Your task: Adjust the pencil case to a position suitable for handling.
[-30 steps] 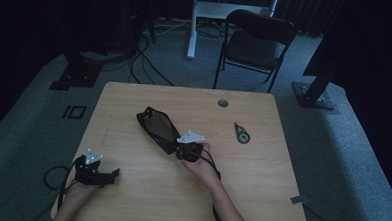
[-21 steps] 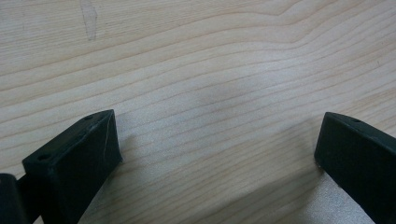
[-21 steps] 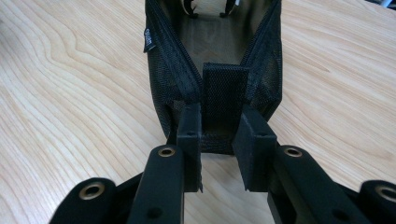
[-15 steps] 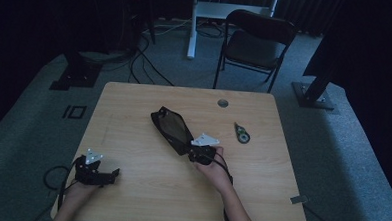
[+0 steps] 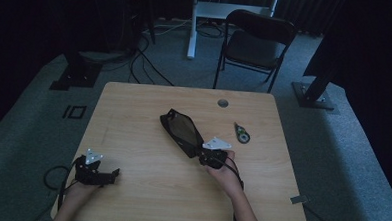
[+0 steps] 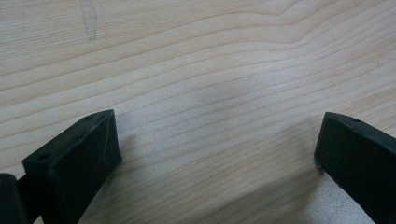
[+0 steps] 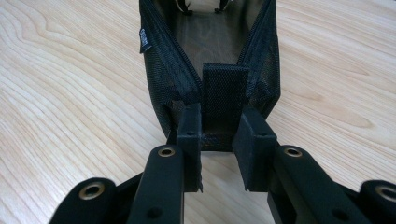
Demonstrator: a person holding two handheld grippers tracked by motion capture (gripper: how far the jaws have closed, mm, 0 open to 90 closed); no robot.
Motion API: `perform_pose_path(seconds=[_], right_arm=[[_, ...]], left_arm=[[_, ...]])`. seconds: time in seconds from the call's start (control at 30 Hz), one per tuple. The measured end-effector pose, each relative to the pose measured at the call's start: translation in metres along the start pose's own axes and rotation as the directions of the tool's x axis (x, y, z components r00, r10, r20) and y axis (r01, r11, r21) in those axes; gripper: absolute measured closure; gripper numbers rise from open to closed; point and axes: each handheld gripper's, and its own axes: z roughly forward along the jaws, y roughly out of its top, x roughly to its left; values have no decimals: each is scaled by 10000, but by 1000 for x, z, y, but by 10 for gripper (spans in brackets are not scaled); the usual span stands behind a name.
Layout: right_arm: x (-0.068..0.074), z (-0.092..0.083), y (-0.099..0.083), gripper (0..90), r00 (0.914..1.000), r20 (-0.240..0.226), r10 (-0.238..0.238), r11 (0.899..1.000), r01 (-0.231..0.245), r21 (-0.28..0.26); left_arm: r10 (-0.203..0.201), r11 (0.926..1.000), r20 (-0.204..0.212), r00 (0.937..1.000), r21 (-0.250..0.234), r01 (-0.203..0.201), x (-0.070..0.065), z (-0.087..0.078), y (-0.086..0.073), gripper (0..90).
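Note:
A black mesh zip pouch (image 5: 181, 132) lies at an angle in the middle of the wooden table (image 5: 134, 108), its zip open. My right gripper (image 5: 200, 155) is at the pouch's near end, shut on it. In the right gripper view the two black jaws (image 7: 219, 128) pinch the woven tab at the end of the pouch (image 7: 225, 88), and the mesh sides spread away beyond them. My left gripper (image 5: 114, 174) rests near the table's front left corner. Its jaws stand wide open over bare wood (image 6: 217, 135) with nothing between them.
A small round tape-like object (image 5: 241, 134) lies to the right of the pouch. A round cable hole (image 5: 223, 102) sits near the table's far edge. A dark folding chair (image 5: 257, 43) stands behind the table, with stand bases and cables on the floor.
My right gripper has moved to the right and slightly nearer to the person, dragging the pouch along with it. The left gripper has stayed in place.

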Motion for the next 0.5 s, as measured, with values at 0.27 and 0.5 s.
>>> perform_pose_path(seconds=[0.27,0.5], right_arm=[[-10,-12,-10,731,9997,226,88,9999,-89,52],[-20,-27,-21,731,9983,501,313,9995,-315,15]], left_arm=[[1,10000,0,10000,2,-1,0,0,0,2],[6,10000,3,10000,4,-6,0,0,0,2]])
